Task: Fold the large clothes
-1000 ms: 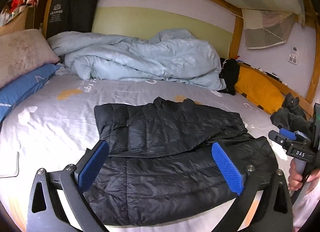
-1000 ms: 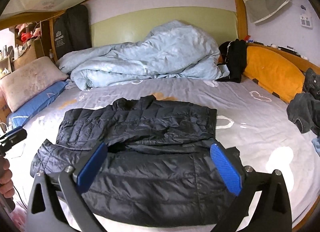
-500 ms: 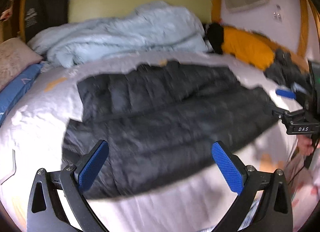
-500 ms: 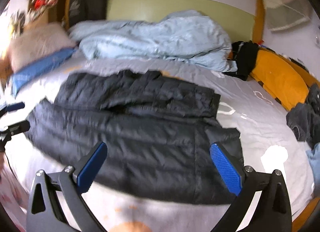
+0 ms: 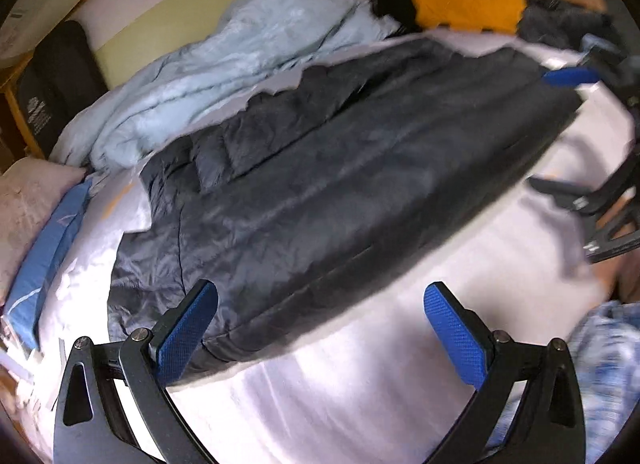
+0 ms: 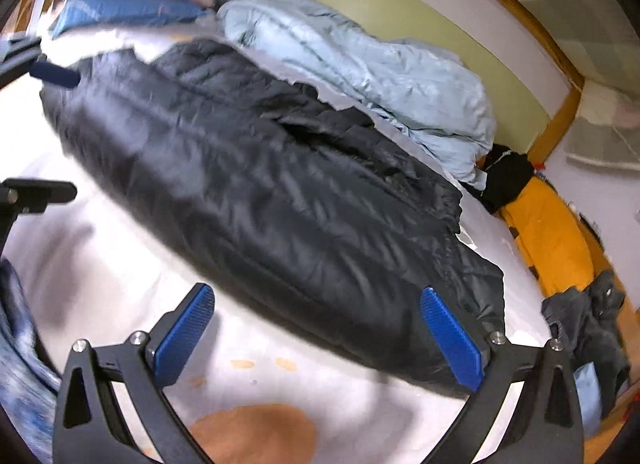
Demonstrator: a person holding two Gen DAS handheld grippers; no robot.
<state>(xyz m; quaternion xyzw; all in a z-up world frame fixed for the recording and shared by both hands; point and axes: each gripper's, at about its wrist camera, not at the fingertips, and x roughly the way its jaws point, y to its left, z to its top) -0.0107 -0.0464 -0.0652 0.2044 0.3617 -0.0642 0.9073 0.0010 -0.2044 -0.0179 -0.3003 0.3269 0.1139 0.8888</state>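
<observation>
A large black puffer jacket (image 5: 320,191) lies partly folded on the pale bed sheet (image 5: 460,296); it also shows in the right wrist view (image 6: 280,199). My left gripper (image 5: 320,328) is open and empty, its left finger over the jacket's near left corner. My right gripper (image 6: 316,328) is open and empty, its right finger over the jacket's near right corner. Each gripper shows at the edge of the other's view: the right gripper (image 5: 592,131) and the left gripper (image 6: 44,131).
A crumpled light-blue duvet (image 5: 224,75) lies behind the jacket. A pink pillow (image 5: 24,207) and a blue pillow (image 5: 44,256) lie at the left. An orange cushion (image 6: 552,240) and dark clothes (image 6: 588,324) lie along the right side.
Both grippers have tilted and swung down toward the jacket's near corners, the left to the left corner, the right to the right. Both stay open. The jacket has not moved.
</observation>
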